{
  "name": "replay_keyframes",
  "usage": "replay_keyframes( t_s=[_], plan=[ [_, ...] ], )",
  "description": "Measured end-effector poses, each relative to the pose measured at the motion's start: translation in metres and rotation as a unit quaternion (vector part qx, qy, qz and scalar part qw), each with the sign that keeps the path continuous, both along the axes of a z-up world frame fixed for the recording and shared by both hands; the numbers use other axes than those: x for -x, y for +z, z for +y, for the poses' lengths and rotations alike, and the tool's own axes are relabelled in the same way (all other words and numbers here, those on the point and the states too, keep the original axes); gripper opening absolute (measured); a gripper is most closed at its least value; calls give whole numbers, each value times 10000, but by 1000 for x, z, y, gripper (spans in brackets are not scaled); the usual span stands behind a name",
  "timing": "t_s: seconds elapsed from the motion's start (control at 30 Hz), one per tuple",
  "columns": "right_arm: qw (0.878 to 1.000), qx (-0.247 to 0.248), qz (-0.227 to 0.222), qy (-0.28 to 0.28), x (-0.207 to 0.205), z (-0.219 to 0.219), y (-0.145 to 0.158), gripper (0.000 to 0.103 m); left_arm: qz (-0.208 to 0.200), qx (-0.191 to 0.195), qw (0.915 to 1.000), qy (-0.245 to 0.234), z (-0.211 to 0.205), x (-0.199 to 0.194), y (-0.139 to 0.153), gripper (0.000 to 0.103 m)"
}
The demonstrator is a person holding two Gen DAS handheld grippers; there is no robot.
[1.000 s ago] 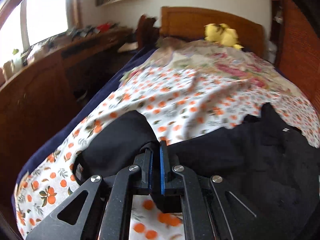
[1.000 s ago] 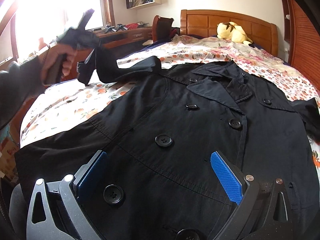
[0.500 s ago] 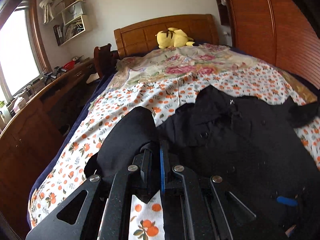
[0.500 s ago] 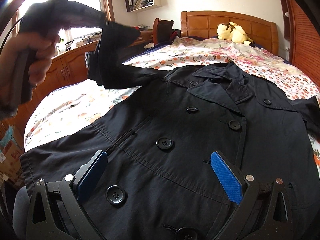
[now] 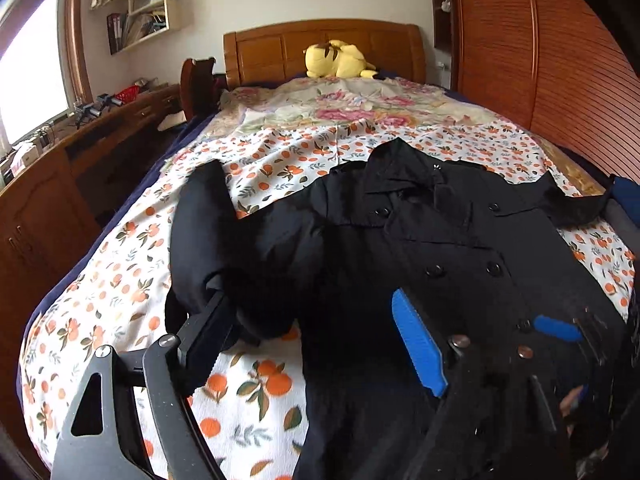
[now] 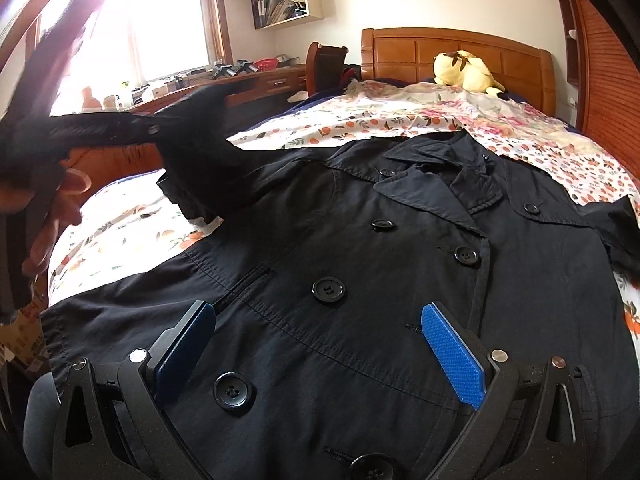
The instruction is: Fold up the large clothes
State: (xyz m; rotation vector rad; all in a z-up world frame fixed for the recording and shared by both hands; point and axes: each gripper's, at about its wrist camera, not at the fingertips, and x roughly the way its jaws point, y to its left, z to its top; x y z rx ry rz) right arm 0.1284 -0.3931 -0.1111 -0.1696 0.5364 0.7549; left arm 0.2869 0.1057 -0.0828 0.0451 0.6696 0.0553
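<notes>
A black double-breasted coat (image 5: 440,240) (image 6: 360,260) lies face up on the bed, collar toward the headboard. Its left sleeve (image 5: 208,232) (image 6: 208,168) is lifted and bent in toward the coat's body. My left gripper (image 5: 312,332) is opening: the sleeve's cuff still drapes over the left finger, but the blue pad stands well off it. In the right wrist view a hand (image 6: 60,200) holds that gripper at the left edge, blurred. My right gripper (image 6: 320,352) hangs open low over the coat's buttoned front, with nothing pinched.
The bed has an orange-print sheet (image 5: 120,280) and a floral cover (image 5: 340,112). A yellow plush toy (image 5: 336,58) lies by the wooden headboard (image 6: 460,52). A long wooden desk (image 5: 60,184) runs along the left; a slatted wardrobe (image 5: 540,60) stands on the right.
The left gripper carried the sleeve rightward toward the coat's body, then its jaws spread apart and let go of the cuff. The right gripper stayed put.
</notes>
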Motion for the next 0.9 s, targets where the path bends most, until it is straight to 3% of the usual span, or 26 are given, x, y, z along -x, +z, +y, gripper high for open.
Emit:
replay_keyframes(
  t_s=[0.47, 0.67, 0.9],
  plan=[
    [9998, 167, -106, -94, 3, 5, 7, 103, -268, 427, 9972, 546, 55, 81, -25, 81],
    [9995, 50, -263, 146, 11, 31, 44, 98, -328, 525, 9950, 786, 89, 106, -33, 81],
    [9962, 110, -445, 735, 27, 115, 100, 85, -431, 635, 9922, 983, 119, 131, -35, 81]
  ],
)
